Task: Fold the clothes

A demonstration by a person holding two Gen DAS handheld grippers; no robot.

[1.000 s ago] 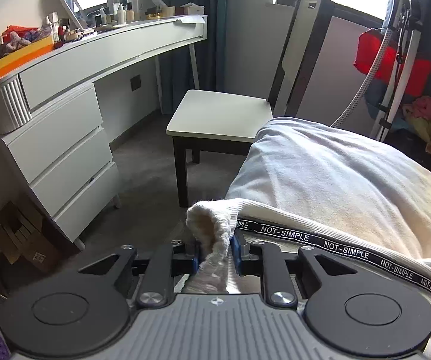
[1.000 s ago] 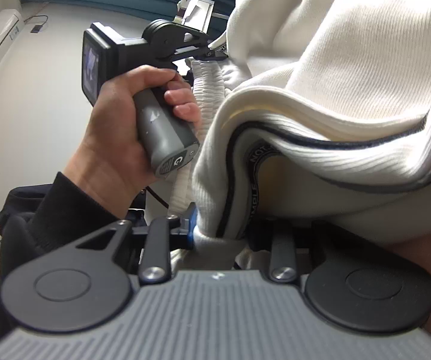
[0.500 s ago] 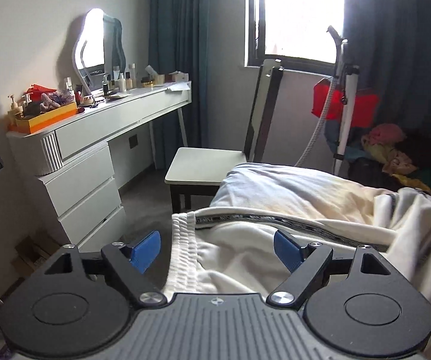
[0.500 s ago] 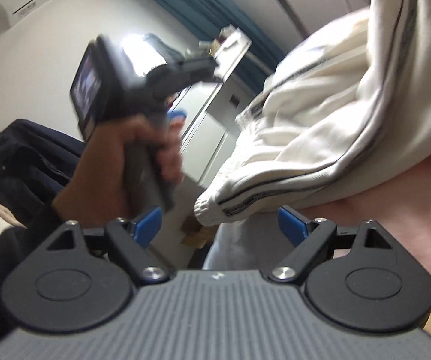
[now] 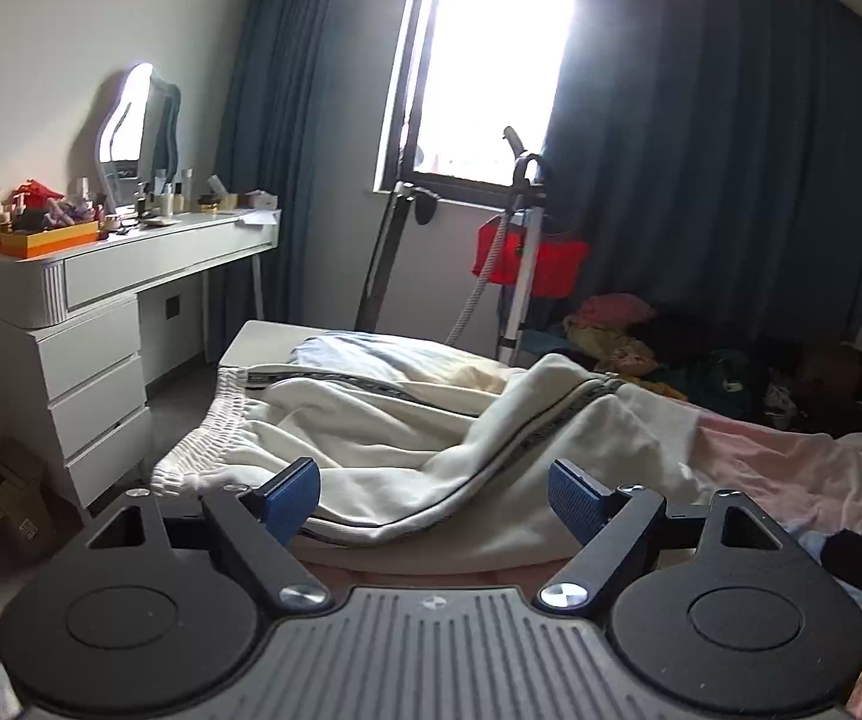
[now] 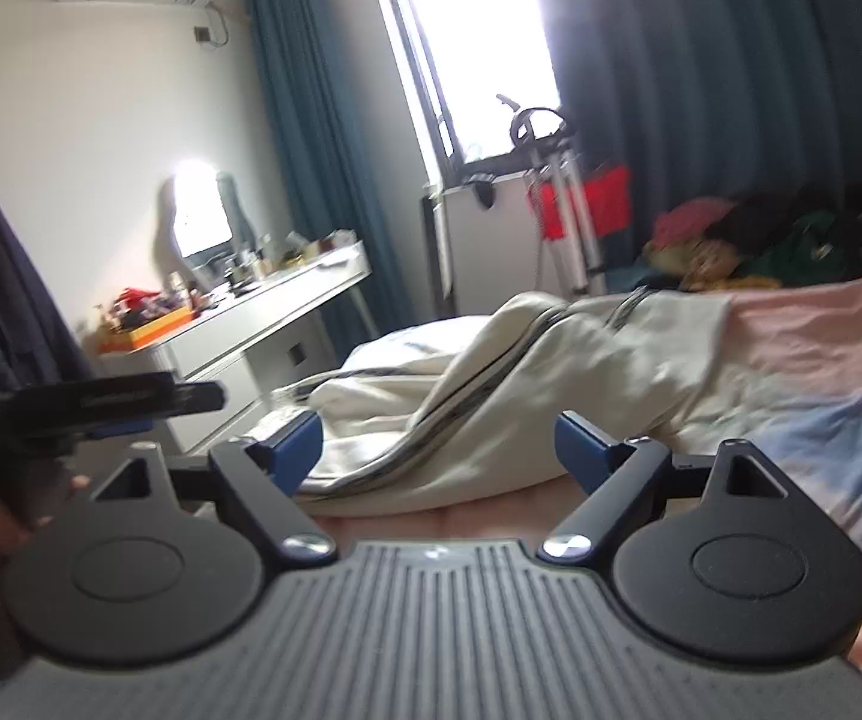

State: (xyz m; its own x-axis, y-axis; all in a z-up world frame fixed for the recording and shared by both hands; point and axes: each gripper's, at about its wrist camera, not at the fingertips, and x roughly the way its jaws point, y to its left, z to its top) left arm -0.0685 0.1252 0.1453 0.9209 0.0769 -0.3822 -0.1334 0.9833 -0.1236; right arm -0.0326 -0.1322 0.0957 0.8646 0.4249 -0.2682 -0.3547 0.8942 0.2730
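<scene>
Cream track pants (image 5: pixel 383 450) with a black lettered side stripe lie crumpled on the pink bed sheet (image 5: pixel 791 468), waistband toward the left edge. They also show in the right wrist view (image 6: pixel 491 396). My left gripper (image 5: pixel 434 495) is open and empty, just short of the pants' near edge. My right gripper (image 6: pixel 437 441) is open and empty, also just short of the pants. The other hand-held gripper (image 6: pixel 89 402) shows at the left of the right wrist view.
A white dresser (image 5: pixel 101 324) with a mirror and cosmetics stands left of the bed. A pillow (image 5: pixel 395 354) lies behind the pants. A garment steamer stand (image 5: pixel 521 252) and a pile of clothes (image 5: pixel 641 336) sit by the dark curtains.
Both grippers let go of the pants, opened and pulled back. The pants dropped onto the bed and now lie crumpled in front of both grippers.
</scene>
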